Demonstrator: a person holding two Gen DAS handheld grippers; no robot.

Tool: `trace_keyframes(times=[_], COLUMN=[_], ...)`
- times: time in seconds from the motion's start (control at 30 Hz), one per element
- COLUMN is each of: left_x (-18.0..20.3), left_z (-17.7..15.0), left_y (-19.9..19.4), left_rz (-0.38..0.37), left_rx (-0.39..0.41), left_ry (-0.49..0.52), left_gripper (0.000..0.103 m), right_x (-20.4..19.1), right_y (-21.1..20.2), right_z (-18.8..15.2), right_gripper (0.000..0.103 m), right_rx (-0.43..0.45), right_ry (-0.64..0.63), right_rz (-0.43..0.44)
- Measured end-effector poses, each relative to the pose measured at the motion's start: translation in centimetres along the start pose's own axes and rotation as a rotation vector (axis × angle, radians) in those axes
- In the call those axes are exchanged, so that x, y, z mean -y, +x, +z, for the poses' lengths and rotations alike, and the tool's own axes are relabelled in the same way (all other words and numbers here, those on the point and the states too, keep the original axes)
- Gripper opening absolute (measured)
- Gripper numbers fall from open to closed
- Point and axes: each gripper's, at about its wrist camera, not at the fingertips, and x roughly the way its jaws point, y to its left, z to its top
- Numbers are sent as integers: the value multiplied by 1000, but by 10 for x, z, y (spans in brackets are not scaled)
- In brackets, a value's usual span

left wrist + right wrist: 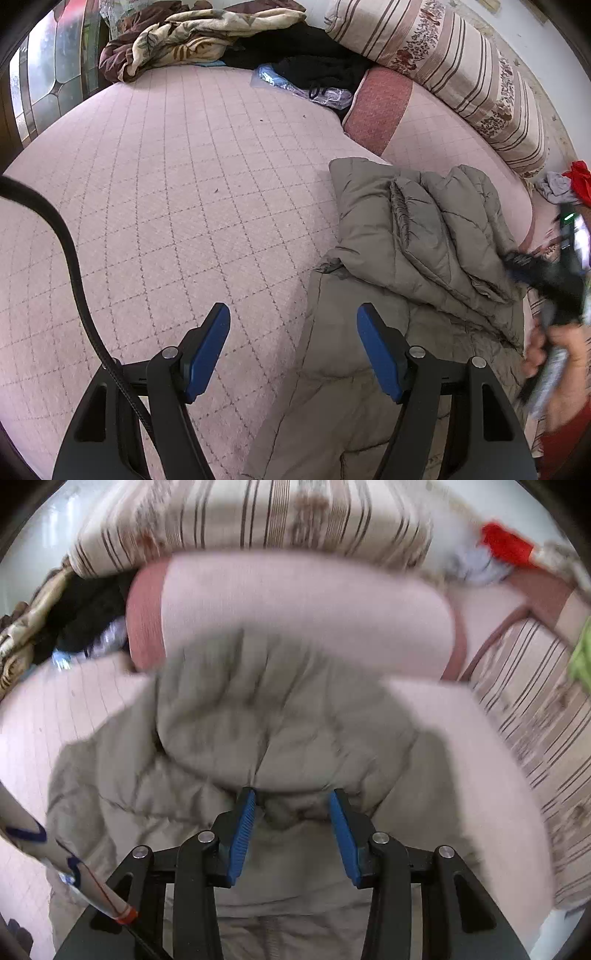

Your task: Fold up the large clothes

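Note:
A grey-beige quilted puffer jacket point(424, 240) lies on the pink checked bedsheet point(166, 184), with one part folded over its upper half. My left gripper point(293, 314) hovers open at the jacket's left edge, one finger over the sheet and the other over the fabric, with nothing held. In the right wrist view, which is blurred, my right gripper point(292, 797) stands open just above the jacket point(258, 720). A fold of fabric shows between its blue pads, but they do not press on it. The left wrist view also shows the right gripper point(546, 273), blurred, with a hand point(554, 354) below it.
A pink bolster point(380, 107) and a striped pillow point(461, 70) lie behind the jacket. At the far end of the bed are a crumpled patterned blanket point(184, 37), a black garment point(317, 62) and a plastic bag point(295, 86). Red cloth point(580, 177) sits at the right. A black cable point(74, 266) hangs at the left.

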Motion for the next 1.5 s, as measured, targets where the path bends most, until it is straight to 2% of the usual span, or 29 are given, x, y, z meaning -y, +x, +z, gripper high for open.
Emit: trace_keyframes(times=[0.1,0.27,0.33,0.4,0.47,0.57,0.63,0.77,0.87,0.93,1.07,1.13,1.2,1.23,1.37,1.43,1.5], left_x=[0,4,4,3,2,4,5,6,4,2,1,2,3,4,4,3,2], left_z=[2,1,-1,-2,-2,-4,-5,-4,-2,-1,-2,-3,-4,-5,-3,-2,-3], left_y=[2,3,3,3,3,6,7,6,8,8,7,8,8,9,9,8,6], left_rz=[-4,5,11,15,20,20,22,31,27,23,23,24,32,36,45,49,51], left_rx=[-5,-12,-13,-12,-12,-25,-28,-19,-25,-30,-25,-26,-29,-30,-28,-26,-23], left_ry=[-1,13,13,11,9,11,20,33,19,11,4,8,18,23,28,25,22], left_gripper=[70,70,70,70,70,70,70,70,70,70,70,70,70,70,70,70,70], right_x=[-4,-17,-16,-13,-20,-41,-59,-76,-87,-87,-91,-101,-117,-123,-145,-140,-126], right_y=[40,51,35,1,-23,-30,-20,17,29,23,-24,-28,-15,-7,13,8,-9], right_z=[-12,-13,-6,-3,-4,-7,-15,-32,-33,-28,-33,-36,-42,-45,-54,-52,-50], right_gripper=[46,46,46,46,46,46,46,46,46,46,46,46,47,48,56,56,58], right_rx=[-100,-121,-89,27,88,78,47,-19,-15,-5,142,127,57,36,57,57,50], right_ry=[24,-77,-65,-12,-20,-53,-83,-90,-137,-168,-165,-170,-177,-182,-256,-274,-240], right_rz=[17,-16,-22,-1,26,83,95,59,15,-5,51,110,167,160,52,55,110])
